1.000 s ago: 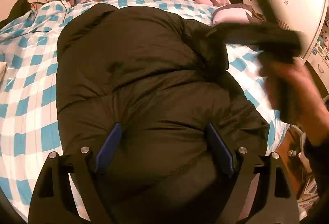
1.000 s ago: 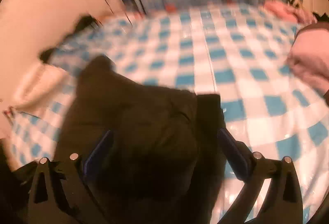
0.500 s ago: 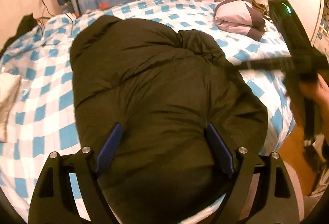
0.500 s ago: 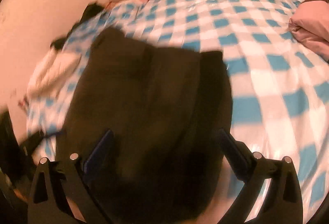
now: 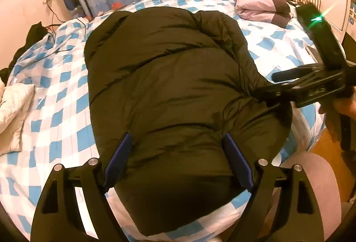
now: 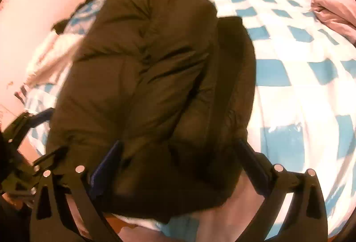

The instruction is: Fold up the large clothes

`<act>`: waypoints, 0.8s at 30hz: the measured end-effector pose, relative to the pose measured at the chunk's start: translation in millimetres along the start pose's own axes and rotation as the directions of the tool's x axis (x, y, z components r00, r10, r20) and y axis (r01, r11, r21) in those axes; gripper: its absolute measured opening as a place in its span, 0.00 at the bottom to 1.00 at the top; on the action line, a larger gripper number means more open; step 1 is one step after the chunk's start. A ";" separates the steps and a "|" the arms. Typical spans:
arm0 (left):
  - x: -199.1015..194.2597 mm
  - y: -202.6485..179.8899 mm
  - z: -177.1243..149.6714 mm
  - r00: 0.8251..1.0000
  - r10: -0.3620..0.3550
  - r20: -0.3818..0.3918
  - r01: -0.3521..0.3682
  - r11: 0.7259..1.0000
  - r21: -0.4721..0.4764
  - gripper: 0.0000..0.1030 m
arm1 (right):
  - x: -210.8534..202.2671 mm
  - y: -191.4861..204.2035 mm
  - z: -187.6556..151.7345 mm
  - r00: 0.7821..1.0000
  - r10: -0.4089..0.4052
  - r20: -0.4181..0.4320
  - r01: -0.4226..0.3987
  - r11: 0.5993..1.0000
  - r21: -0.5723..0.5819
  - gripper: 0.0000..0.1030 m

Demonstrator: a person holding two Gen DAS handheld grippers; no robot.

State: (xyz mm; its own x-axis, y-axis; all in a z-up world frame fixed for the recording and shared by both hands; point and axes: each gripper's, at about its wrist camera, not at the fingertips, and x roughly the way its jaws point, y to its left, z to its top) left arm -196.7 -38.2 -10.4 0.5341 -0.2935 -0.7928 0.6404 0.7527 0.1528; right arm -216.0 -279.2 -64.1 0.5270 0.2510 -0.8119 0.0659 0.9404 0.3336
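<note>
A dark olive puffer coat point(image 5: 169, 90) lies lengthwise on a bed with a blue-and-white checked sheet point(image 5: 55, 113), its near end hanging a little over the mattress edge, its sides apparently already folded inward. The left gripper point(image 5: 178, 162) hovers over the near end with its jaws spread wide and nothing held; the blue pads flank the fabric without pinching it. The right gripper point(image 6: 175, 166) is likewise wide open above the coat's right side, empty. The coat looks bulky, soft and springy, with a slick shell, so it will likely slide and puff back open. The firmest holds are probably the stitched hem or a quilting seam at the near corners, pinched deep enough to catch both layers.
</note>
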 end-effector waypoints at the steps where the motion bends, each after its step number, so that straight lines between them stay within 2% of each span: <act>1: -1.5 -1.6 -0.6 1.000 0.001 0.002 -0.001 1.000 -0.001 0.78 | 1.5 -1.3 -5.1 1.000 -0.003 -0.003 0.003 1.000 0.005 0.94; 4: -1.9 -8.8 -4.1 1.000 0.002 -0.003 -0.002 1.000 0.009 0.78 | 23.2 -8.0 -19.8 0.998 0.009 -0.059 -0.008 1.000 0.024 0.95; 6: -1.2 -11.7 -5.7 1.000 0.020 -0.007 -0.020 1.000 0.023 0.78 | 24.5 -7.3 -16.9 0.997 0.007 -0.077 -0.005 1.000 0.025 0.94; 10: -7.8 -8.5 -5.7 1.000 0.017 0.004 -0.017 1.000 0.017 0.78 | -1.1 0.5 -0.4 1.000 -0.001 -0.028 0.001 1.000 0.000 0.94; 14: -9.6 -6.5 -7.7 1.000 0.016 0.010 -0.016 1.000 0.018 0.78 | -33.7 1.1 35.6 0.995 0.012 0.096 -0.013 1.000 0.004 0.94; 16: -9.6 -6.1 -7.5 1.000 0.017 0.010 -0.017 1.000 0.019 0.78 | -40.9 5.7 60.5 0.989 0.005 0.148 -0.005 1.000 -0.005 0.94; 17: -9.6 -6.4 -7.5 1.000 0.017 0.010 -0.017 1.000 0.017 0.78 | -43.0 4.6 62.6 0.987 0.003 0.160 -0.001 1.000 -0.009 0.94; 20: -9.3 -5.8 -8.2 1.000 0.014 0.010 -0.014 1.000 0.013 0.78 | -32.6 13.5 101.0 0.981 -0.003 0.196 0.010 0.999 -0.035 0.94; 22: -8.9 -6.5 -9.1 1.000 0.015 0.009 -0.015 1.000 0.013 0.78 | -9.1 15.9 121.6 0.983 -0.009 0.185 0.015 0.999 -0.031 0.94; 24: -8.2 -6.3 -9.4 1.000 0.012 0.008 -0.013 1.000 0.014 0.78 | 16.2 14.8 127.0 0.987 -0.039 0.154 0.042 0.999 -0.012 0.94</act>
State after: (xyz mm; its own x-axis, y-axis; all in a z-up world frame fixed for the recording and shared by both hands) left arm -210.3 -35.0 -10.5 0.5466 -0.2890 -0.7859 0.6412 0.7482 0.1708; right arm -98.8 -290.4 -11.5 0.6485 0.1755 -0.7408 0.0776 0.9528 0.2936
